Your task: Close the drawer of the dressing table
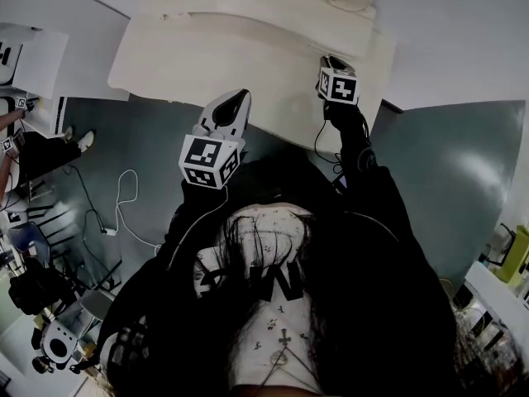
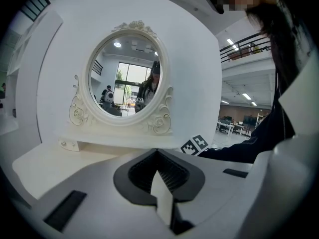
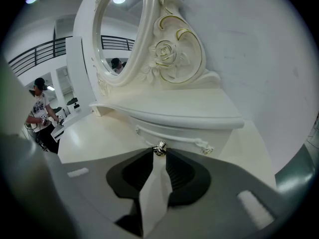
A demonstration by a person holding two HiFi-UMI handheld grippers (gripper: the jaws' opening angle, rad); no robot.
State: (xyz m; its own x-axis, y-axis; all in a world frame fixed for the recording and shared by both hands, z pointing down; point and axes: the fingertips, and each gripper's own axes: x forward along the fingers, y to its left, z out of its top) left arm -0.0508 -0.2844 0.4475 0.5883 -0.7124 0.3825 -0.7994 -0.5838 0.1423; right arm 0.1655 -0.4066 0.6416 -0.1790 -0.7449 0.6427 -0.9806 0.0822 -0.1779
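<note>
- Your right gripper [image 3: 159, 154]: jaws nearly together, pinched on the small metal drawer knob [image 3: 159, 148], which sits right at their tips. Nothing else lies between them.
- Drawer [image 3: 174, 129]: directly ahead of your right gripper's tips. It is the small drawer in the raised tier of the dressing table [image 1: 207, 48]. Its white front carries a curved moulded trim and lies beneath the overhanging ledge [image 3: 174, 108] above it. You cannot tell from here whether it is fully home, and no contents show.
- Your left gripper [image 2: 156, 152]: jaws closed tip to tip, holding and touching nothing. It hangs off the table's front edge in the head view [image 1: 238, 98], its marker cube [image 1: 211, 160] toward you.
- Oval mirror [image 2: 127, 73]: straight ahead of and above your left gripper. It has a white carved frame with a rose scroll [image 3: 167, 51], and that scroll rises above and just behind your right gripper's tips.
- Cream tabletop [image 3: 94, 136]: it spreads below and to the left of your right gripper's jaws and is bare where it shows.
- Your right gripper's marker cube [image 2: 195, 144]: it shows just right of your left gripper's tips, ahead of it on the table.
- Grey floor [image 1: 140, 147]: it lies beneath your left gripper, with a white cable [image 1: 124, 201] looping across it.
</note>
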